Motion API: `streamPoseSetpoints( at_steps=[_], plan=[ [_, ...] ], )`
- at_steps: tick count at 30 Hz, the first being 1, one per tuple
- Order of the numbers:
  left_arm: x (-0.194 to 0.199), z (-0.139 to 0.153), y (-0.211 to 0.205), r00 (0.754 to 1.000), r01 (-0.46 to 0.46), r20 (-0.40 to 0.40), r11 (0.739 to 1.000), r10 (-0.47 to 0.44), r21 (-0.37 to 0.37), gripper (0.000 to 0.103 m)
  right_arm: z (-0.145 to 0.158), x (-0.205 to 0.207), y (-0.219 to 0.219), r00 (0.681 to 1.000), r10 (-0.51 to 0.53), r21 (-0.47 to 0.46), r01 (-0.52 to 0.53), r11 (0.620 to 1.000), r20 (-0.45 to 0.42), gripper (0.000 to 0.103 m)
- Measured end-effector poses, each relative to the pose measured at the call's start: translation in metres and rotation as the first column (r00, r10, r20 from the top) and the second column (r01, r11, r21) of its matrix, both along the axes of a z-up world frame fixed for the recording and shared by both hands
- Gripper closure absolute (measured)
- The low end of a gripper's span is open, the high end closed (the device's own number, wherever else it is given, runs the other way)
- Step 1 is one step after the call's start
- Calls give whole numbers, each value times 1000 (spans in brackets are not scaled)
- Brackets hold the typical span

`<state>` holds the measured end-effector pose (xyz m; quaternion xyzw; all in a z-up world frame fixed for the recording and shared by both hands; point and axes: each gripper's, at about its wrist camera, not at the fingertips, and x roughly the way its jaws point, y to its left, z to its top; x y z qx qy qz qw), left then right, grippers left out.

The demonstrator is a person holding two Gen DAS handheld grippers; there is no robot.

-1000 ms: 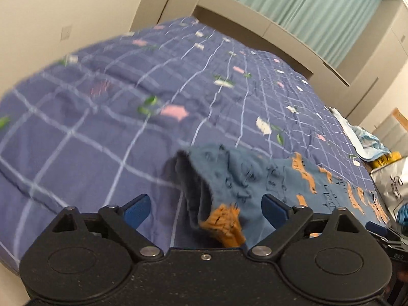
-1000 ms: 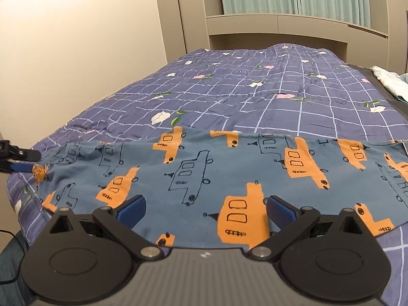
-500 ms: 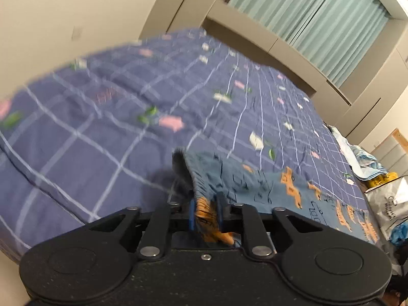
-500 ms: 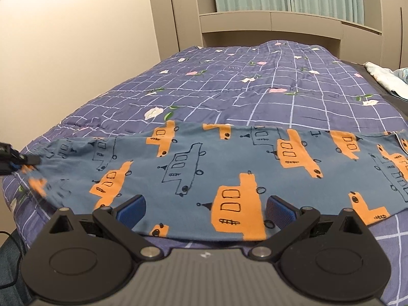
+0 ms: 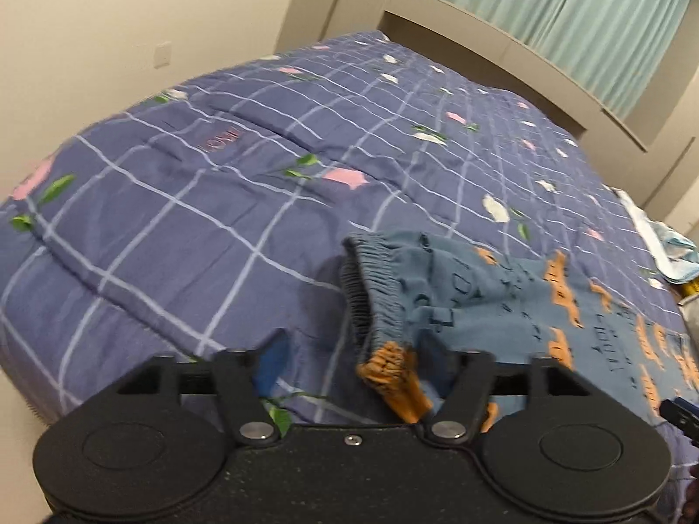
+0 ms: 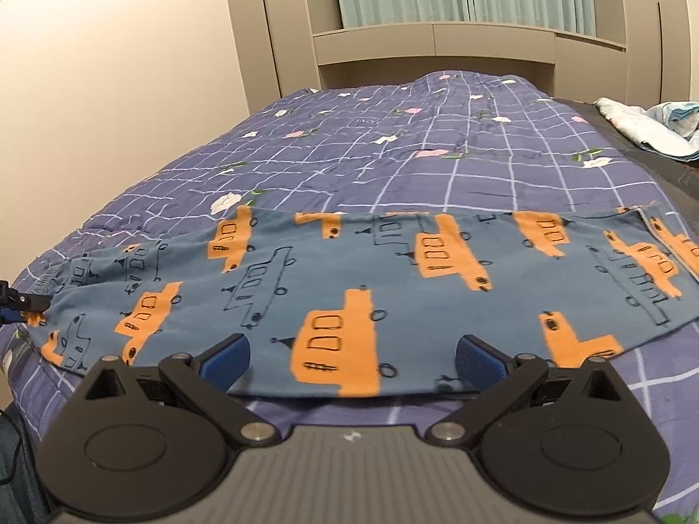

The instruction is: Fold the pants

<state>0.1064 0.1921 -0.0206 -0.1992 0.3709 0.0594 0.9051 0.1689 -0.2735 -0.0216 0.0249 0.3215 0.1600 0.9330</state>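
Blue pants point(image 6: 371, 279) printed with orange and outlined vehicles lie spread across the near part of the bed, waistband to the left. In the left wrist view the gathered waistband point(image 5: 380, 288) is bunched and slightly raised. My left gripper point(image 5: 354, 362) is open, its jaws apart, with the waistband's orange corner between them and close to the right finger. It also shows in the right wrist view point(image 6: 17, 305) at the pants' left end. My right gripper point(image 6: 351, 360) is open and empty, just in front of the pants' near edge.
A purple-blue checked quilt point(image 6: 437, 139) with flowers covers the bed point(image 5: 218, 201). A headboard shelf point(image 6: 437, 43) and green curtains stand behind. Light blue and white cloth point(image 6: 646, 126) lies at the bed's right edge. A wall runs along the left.
My left gripper was shut on the waistband half a second ago and has now opened. The waistband has dropped toward the bed. The right gripper stays open and has barely moved.
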Motion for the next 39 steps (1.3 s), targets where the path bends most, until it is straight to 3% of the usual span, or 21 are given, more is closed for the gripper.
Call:
streamPoseSetpoints(
  at_steps=[4, 10, 17, 23, 28, 32, 35, 39],
  plan=[
    [-4, 14, -12, 999, -34, 20, 997, 32, 72, 2, 4, -1, -17, 999, -32, -8, 32, 999, 22, 0],
    [9, 36, -61, 995, -11, 101, 985, -6, 171, 1, 5, 4, -61, 993, -108, -2, 108, 994, 39, 0],
    [54, 37, -153, 970, 193, 119, 970, -211, 151, 1, 1, 15, -131, 975, -221, -4, 222, 975, 26, 0],
    [97, 28, -248, 904, 388, 144, 914, -402, 117, 1, -6, 33, -188, 960, -280, 20, 281, 960, -20, 0],
    [132, 18, -326, 822, 533, 187, 842, -538, 82, 1, -13, 56, -234, 955, -279, 152, 293, 944, -103, 0],
    [159, 8, -374, 758, 616, 215, 784, -616, 76, 1, -16, 69, -247, 958, -264, 197, 282, 939, -113, 1],
    [177, -2, -401, 741, 636, 210, 767, -638, 88, 1, -21, 75, -253, 952, -275, 259, 301, 918, -134, 5],
    [200, -16, -416, 751, 636, 176, 769, -637, 70, 1, -29, 77, -262, 940, -310, 339, 341, 877, -143, 17]
  ],
)
